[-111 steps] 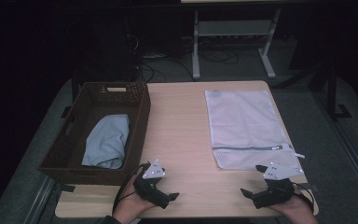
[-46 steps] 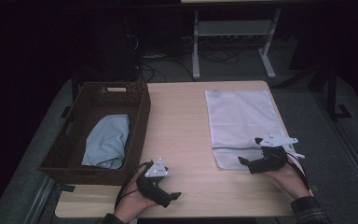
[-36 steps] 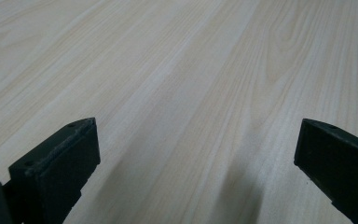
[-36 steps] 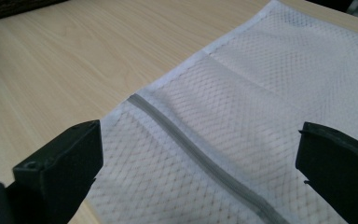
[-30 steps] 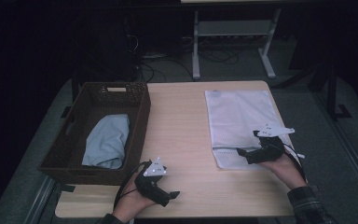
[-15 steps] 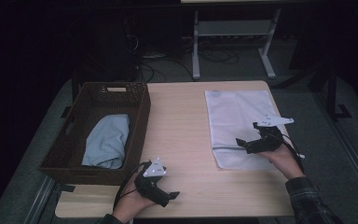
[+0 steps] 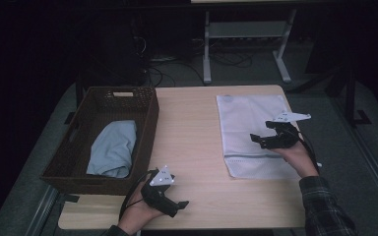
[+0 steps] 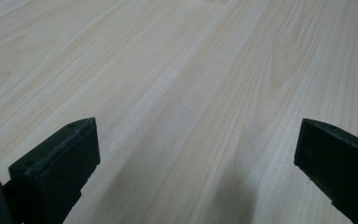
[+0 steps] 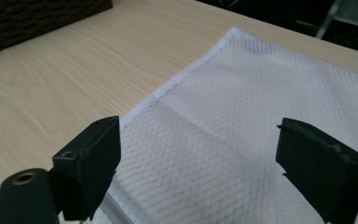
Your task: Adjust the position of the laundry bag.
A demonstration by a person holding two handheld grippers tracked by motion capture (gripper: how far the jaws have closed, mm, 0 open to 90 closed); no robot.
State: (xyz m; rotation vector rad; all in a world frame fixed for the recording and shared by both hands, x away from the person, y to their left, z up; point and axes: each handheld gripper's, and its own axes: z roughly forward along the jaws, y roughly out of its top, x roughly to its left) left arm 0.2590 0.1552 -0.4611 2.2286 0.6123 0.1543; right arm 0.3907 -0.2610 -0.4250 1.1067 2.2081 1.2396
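Note:
A white mesh laundry bag (image 7: 248,118) lies flat on the right half of the wooden table (image 7: 192,123). My right gripper (image 7: 257,140) hovers low over the bag's near part, pointing left. In the right gripper view it (image 9: 198,154) is open above the mesh (image 9: 242,126). Its jaws have just been closing a little, with nothing pinched between them. A hand holds my left gripper (image 7: 179,205) open near the table's front edge, over bare wood (image 8: 196,93). A brown wicker basket (image 7: 150,118) at the left holds a folded light blue cloth (image 7: 113,147).
The basket takes up the table's left side and overhangs its edge. Bare wood lies between the basket and the bag. A metal stand (image 7: 246,44) and cables sit on the dark floor beyond the far edge.
My right gripper has moved away from the front edge, farther over the mesh bag. The left gripper has stayed where it was.

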